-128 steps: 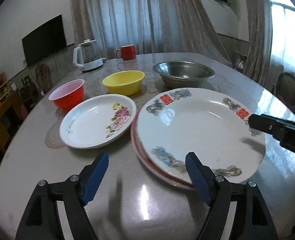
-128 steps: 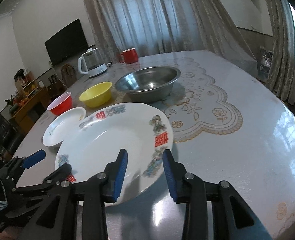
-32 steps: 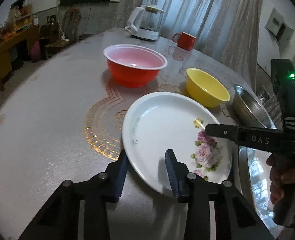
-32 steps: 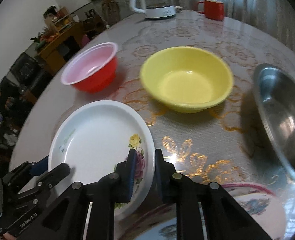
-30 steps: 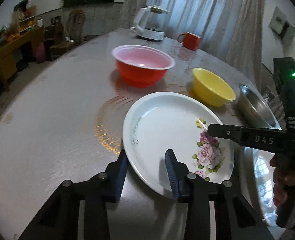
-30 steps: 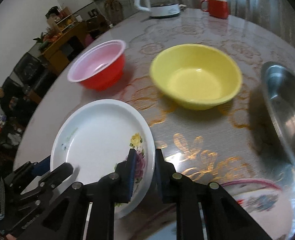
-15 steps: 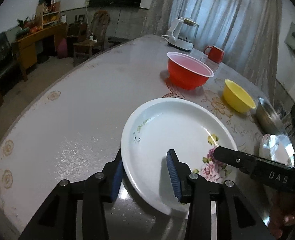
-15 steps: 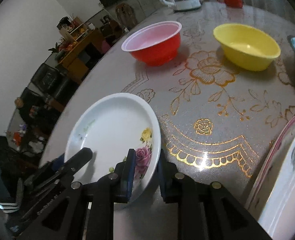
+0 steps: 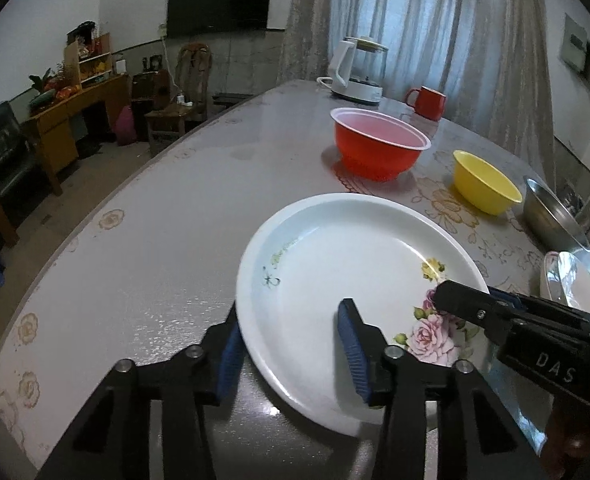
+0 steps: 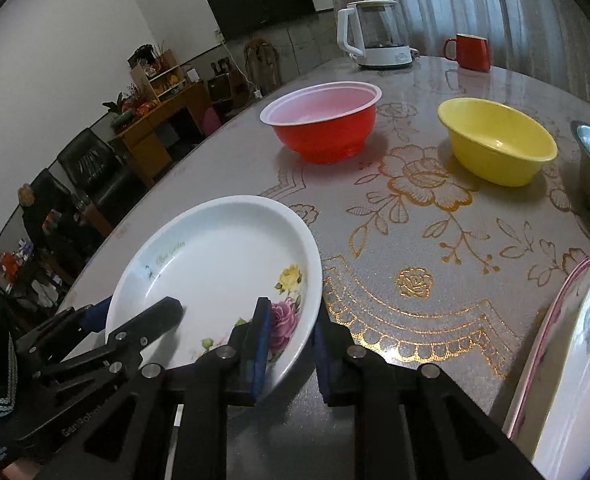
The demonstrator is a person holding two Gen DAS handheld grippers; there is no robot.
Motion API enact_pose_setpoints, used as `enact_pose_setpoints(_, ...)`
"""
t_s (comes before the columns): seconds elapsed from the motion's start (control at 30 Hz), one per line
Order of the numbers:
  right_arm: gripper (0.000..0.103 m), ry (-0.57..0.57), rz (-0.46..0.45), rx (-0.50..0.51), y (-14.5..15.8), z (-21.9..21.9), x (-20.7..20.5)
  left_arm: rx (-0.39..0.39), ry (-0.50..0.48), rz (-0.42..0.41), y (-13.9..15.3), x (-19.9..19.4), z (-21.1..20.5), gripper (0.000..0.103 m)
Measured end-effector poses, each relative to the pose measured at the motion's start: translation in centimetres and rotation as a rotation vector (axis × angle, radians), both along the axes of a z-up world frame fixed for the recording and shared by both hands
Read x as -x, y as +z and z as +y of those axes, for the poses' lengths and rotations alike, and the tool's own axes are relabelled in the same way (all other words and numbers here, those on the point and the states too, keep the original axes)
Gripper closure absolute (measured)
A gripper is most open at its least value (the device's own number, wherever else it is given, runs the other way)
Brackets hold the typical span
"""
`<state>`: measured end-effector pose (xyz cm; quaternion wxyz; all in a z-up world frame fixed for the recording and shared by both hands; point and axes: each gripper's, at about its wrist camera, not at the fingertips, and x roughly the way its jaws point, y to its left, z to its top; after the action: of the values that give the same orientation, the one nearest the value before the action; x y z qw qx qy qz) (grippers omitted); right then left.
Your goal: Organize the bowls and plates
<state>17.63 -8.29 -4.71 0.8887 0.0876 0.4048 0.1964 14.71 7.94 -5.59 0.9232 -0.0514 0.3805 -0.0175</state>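
Rose plate (image 9: 335,272): near table (image 9: 155,240) edge, rim clamped by left gripper (image 9: 291,354) and right gripper (image 10: 289,344), whose jaws are closing. Beyond: red bowl (image 9: 377,148), yellow bowl (image 9: 485,186), steel bowl (image 9: 551,216); large plates (image 10: 575,360) right; kettle (image 9: 357,72), mug (image 9: 427,102) far.

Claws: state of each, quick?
Left claw: closed on the white round rose-patterned plate, at its rim.
Right claw: closed on the same plate's rim.

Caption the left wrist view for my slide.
Left gripper grips the rose plate by its near rim; red bowl and yellow bowl beyond.
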Motion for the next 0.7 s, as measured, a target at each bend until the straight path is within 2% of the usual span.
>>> enact_pose_setpoints(0.17, 0.085, 0.0, 0.001, -0.003, -0.1, -0.2, -0.3, -0.018, 0.016, -0.03, -0.1, 0.9, -0.1, 0.065)
enact_pose_setpoints(0.33, 0.086, -0.002, 0.005, -0.021, -0.3, -0.4, -0.6, 0.008, 0.001, -0.032, -0.1, 1.1, 0.1, 0.066)
enact_pose_setpoints(0.43, 0.087, -0.011, 0.011, -0.051, -0.4, -1.0, -0.4, 0.027, -0.041, -0.028, -0.2, 1.4, 0.1, 0.066)
enact_pose_setpoints(0.53, 0.088, -0.019, 0.023, -0.098, -0.8, -1.8, -0.7, 0.088, -0.098, -0.014, 0.0, 1.5, 0.9, 0.066)
enact_pose_setpoints(0.6, 0.088, -0.018, 0.025, -0.102, -0.8, -1.8, -0.9, 0.116, -0.139, 0.006, 0.1, 1.0, 1.3, 0.061)
enact_pose_setpoints(0.7, 0.088, -0.019, 0.021, -0.086, -0.8, -1.5, -0.9, 0.069, -0.164, 0.01, 0.2, 0.2, 0.7, 0.059)
